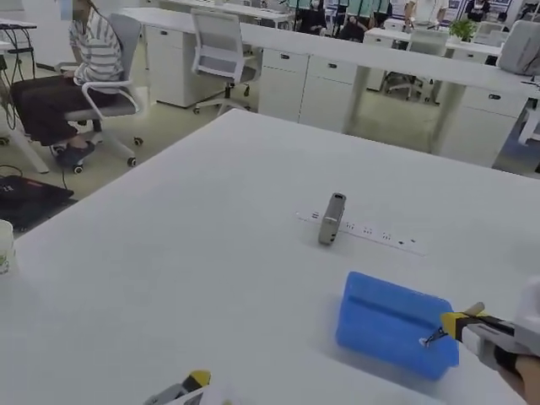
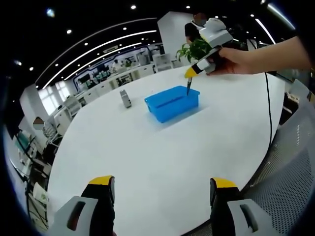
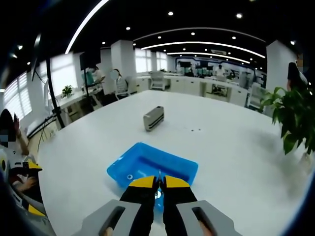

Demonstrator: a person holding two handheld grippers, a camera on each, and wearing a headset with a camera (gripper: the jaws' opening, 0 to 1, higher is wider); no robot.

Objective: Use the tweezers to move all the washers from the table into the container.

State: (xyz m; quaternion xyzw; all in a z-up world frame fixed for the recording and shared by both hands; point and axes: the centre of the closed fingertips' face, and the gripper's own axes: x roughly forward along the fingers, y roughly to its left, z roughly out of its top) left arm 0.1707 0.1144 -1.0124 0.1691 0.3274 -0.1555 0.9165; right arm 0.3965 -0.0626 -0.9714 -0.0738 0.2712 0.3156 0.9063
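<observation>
Right gripper (image 3: 160,179): fingers clamped on tweezers (image 2: 188,86), tips pointing down over the container (image 1: 384,312) interior, near one corner. Left gripper (image 2: 162,182): fingers apart, empty, well apart from container.

Open-plan office was seen. A large white table (image 1: 194,253) was set in the foreground, and a long row of white desks with cabinets (image 1: 337,80) was lined up behind it. A white swivel chair (image 1: 218,46) was parked on the pale floor (image 1: 169,126); a second chair (image 1: 122,80) was occupied by a seated person (image 1: 89,59). The ceiling was lit by curved light strips (image 3: 197,44) and recessed spots (image 3: 170,13). Windows (image 3: 61,73) were noted along one wall, with a white pillar (image 3: 122,56) beside them. A potted plant (image 3: 290,118) was seen by the table edge.
</observation>
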